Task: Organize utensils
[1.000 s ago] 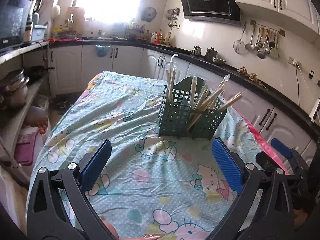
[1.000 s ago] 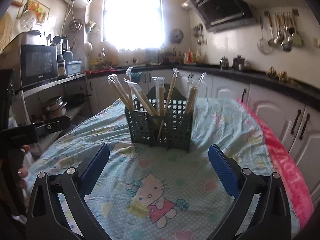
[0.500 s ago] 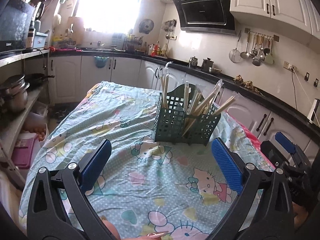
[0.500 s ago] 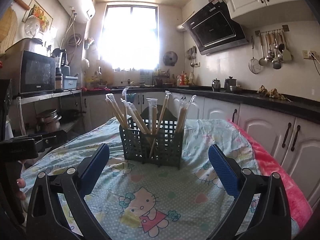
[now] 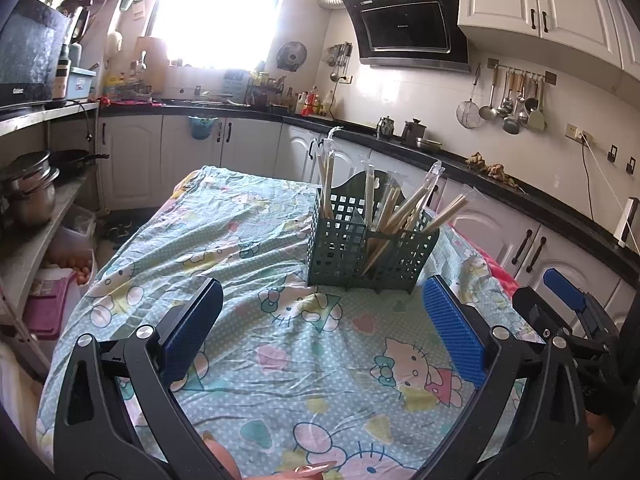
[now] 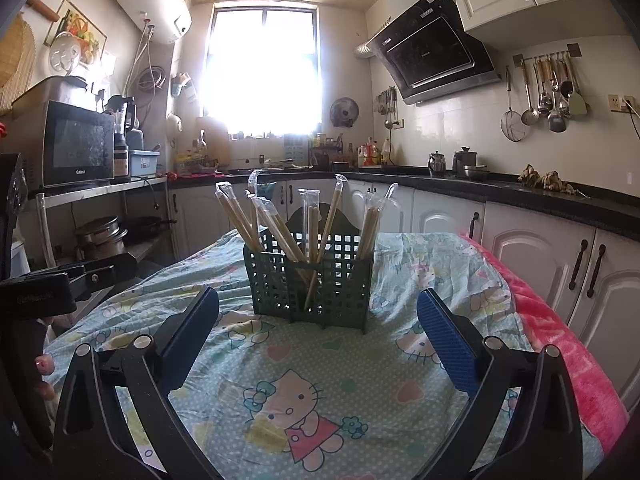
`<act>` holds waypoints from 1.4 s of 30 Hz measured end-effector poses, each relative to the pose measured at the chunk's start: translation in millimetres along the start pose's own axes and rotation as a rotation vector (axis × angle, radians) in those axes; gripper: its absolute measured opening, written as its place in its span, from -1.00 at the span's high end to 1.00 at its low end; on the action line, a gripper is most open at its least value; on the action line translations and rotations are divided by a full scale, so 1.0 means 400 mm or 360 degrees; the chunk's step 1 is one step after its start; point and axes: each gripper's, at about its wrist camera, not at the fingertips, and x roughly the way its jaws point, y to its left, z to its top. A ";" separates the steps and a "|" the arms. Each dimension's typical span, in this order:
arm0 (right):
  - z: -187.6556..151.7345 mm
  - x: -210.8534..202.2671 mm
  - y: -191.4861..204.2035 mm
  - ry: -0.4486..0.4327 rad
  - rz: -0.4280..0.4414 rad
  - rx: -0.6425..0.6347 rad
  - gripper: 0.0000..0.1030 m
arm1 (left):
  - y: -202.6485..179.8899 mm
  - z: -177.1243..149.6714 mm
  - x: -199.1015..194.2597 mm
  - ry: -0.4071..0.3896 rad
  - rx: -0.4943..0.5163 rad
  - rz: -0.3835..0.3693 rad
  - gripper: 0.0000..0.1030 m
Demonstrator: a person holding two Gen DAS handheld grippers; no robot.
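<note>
A dark green plastic basket with square holes (image 6: pixel 310 280) stands on the table with the cartoon cat cloth (image 6: pixel 304 396). Wooden chopsticks in clear wrappers (image 6: pixel 276 226) lean inside it. The left gripper (image 5: pixel 322 326) is wide open and holds nothing. The right gripper (image 6: pixel 318 326) is wide open too, with nothing in it. Both are near the basket, not touching it.

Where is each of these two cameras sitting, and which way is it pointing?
Left wrist view: sits on the left gripper, looking forward over the cartoon-print tablecloth at the dark green plastic lattice utensil basket; a fingertip and the right gripper show.
Right wrist view: sits on the right gripper, facing the basket and window; the left gripper shows at its left edge.
Shared: basket, wrapped wooden chopsticks, tablecloth, both grippers open.
</note>
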 end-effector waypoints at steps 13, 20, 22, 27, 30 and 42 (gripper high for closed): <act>-0.002 0.000 0.007 0.0003 0.0013 -0.0006 -0.87 | -0.004 -0.005 -0.002 0.0012 -0.0004 -0.0006 -0.79; -0.002 0.000 0.008 0.0000 0.0010 -0.0004 -0.87 | -0.009 -0.004 -0.001 0.0013 0.0009 -0.0006 -0.79; -0.001 -0.001 0.008 -0.0004 0.0009 -0.0005 -0.87 | -0.009 -0.003 0.000 0.0014 0.0007 -0.0007 -0.79; 0.000 0.000 0.006 -0.0001 0.0005 -0.0003 -0.88 | -0.009 -0.004 0.000 0.0014 0.0009 -0.0008 -0.79; 0.001 0.001 0.003 0.0002 0.0006 -0.0002 -0.87 | -0.009 -0.004 0.000 0.0014 0.0009 -0.0007 -0.79; 0.002 -0.003 0.005 -0.0009 -0.0002 -0.0009 -0.88 | -0.010 -0.006 0.001 0.0012 0.0012 -0.0007 -0.79</act>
